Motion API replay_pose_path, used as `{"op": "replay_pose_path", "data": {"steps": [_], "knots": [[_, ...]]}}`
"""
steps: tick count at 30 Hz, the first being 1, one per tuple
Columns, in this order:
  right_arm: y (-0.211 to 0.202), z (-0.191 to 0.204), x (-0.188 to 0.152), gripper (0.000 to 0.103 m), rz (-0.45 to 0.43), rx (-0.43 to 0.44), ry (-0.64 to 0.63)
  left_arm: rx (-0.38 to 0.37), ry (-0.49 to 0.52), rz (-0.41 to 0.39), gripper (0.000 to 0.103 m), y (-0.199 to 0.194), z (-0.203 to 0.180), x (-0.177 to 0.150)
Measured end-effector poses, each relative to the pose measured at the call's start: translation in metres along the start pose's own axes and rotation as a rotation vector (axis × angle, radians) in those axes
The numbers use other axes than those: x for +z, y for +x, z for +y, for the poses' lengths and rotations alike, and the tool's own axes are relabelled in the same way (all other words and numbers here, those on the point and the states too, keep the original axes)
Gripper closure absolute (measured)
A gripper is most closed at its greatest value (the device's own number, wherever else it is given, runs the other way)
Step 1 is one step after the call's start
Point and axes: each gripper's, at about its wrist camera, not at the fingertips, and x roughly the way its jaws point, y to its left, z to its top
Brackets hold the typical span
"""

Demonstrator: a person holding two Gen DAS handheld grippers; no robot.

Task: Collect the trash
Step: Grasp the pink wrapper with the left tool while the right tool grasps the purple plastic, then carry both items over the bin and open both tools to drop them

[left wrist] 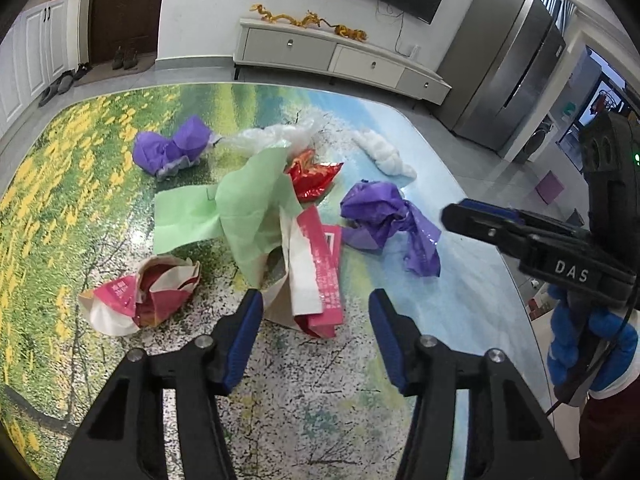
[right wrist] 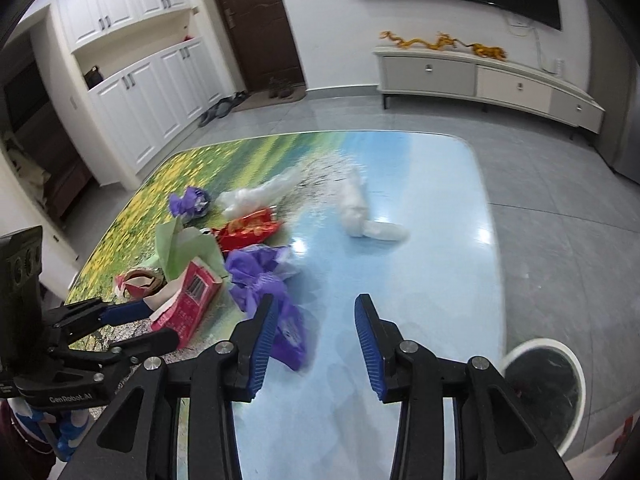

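Observation:
Trash lies scattered on the landscape-print table (left wrist: 304,408). My left gripper (left wrist: 316,304) is open, with the lower end of a torn pink-and-white carton (left wrist: 320,264) between its fingers and the pads not pressing it. A green paper sheet (left wrist: 240,204) lies over the carton's top. To the left sits a crumpled pink carton (left wrist: 140,300). My right gripper (right wrist: 316,308) is open and holds nothing. A purple bag (right wrist: 260,276) lies at its left finger, partly hidden behind it. Farther off lie a red foil wrapper (right wrist: 248,232), clear plastic (right wrist: 256,194), a white wad (right wrist: 360,212) and a second purple bag (right wrist: 188,202).
A white-rimmed bin (right wrist: 540,343) with a dark liner stands on the floor by the table's right edge. A blue-gloved hand (left wrist: 580,344) holds the right gripper. Beyond the table are a low TV cabinet (left wrist: 340,56), a steel fridge (left wrist: 508,68) and grey tiled floor.

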Motion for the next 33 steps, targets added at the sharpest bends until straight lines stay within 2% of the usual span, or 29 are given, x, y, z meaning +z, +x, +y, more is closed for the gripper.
{"op": "replay_pose_path", "data": {"steps": [2, 12, 15, 16, 17, 21, 33], "knots": [[0.007, 0.005, 0.001, 0.063, 0.009, 0.014, -0.022, 0.001, -0.004, 0.007, 0.057, 0.003, 0.000, 0.000], [0.036, 0.015, 0.004, 0.063, 0.054, 0.040, -0.062, -0.014, -0.028, 0.017, 0.066, 0.013, 0.002, 0.002], [0.039, 0.014, 0.004, 0.064, 0.056, 0.054, -0.058, -0.014, -0.044, 0.017, 0.075, 0.013, 0.004, 0.002], [0.039, 0.013, 0.004, 0.067, 0.055, 0.059, -0.055, -0.018, -0.051, 0.020, 0.084, 0.014, 0.005, 0.002], [0.039, 0.013, 0.004, 0.075, 0.054, 0.064, -0.053, -0.023, -0.056, 0.022, 0.087, 0.014, 0.006, 0.001], [0.033, 0.013, 0.001, 0.082, 0.043, 0.080, -0.053, -0.027, -0.068, 0.011, 0.091, 0.010, 0.008, -0.002], [-0.019, 0.003, -0.022, 0.083, -0.021, 0.091, -0.009, -0.055, -0.047, -0.042, 0.093, -0.029, -0.006, -0.015]]}}
